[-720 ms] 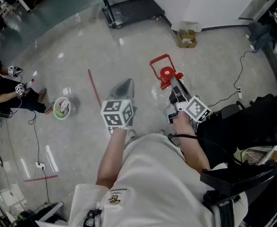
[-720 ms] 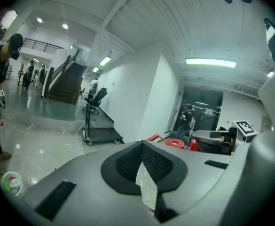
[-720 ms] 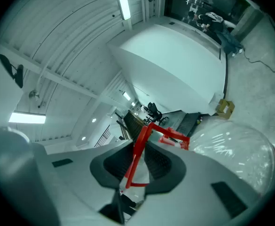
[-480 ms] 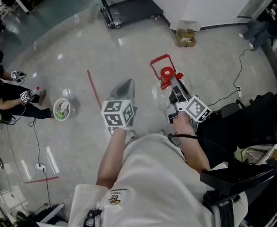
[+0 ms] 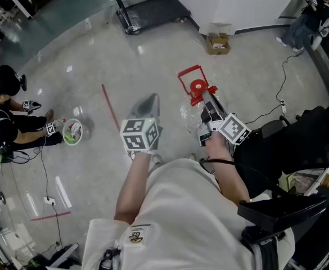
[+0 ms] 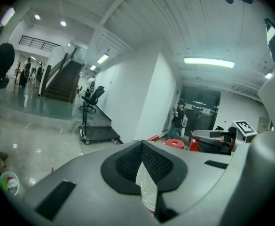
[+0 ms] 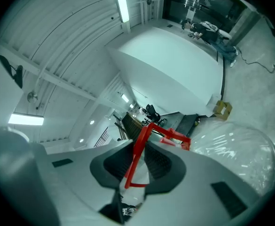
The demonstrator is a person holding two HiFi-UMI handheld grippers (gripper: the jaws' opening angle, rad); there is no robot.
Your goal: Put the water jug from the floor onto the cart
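Observation:
The water jug [image 5: 190, 112] is clear plastic with a red cap [image 5: 198, 86] and a red wire handle [image 5: 188, 73]. My right gripper [image 5: 207, 98] is shut on that handle. In the right gripper view the red handle [image 7: 138, 150] runs between the pads of the right gripper [image 7: 139, 147], with the jug's clear body [image 7: 240, 149] to the right. Whether the jug touches the floor I cannot tell. My left gripper [image 5: 148, 101] hangs beside it to the left, shut and holding nothing [image 6: 142, 149]. The flat black cart [image 5: 152, 9] stands far ahead near the white wall.
A cardboard box [image 5: 219, 42] sits by the wall. A person [image 5: 4, 114] crouches at the left next to a green-and-white bowl [image 5: 73, 130]. A red tape line [image 5: 110, 106] marks the floor. Cables [image 5: 282, 103] and a black chair [image 5: 299, 145] crowd the right.
Both grippers and the jug stay where they were. The crouching person at the left has come further into view.

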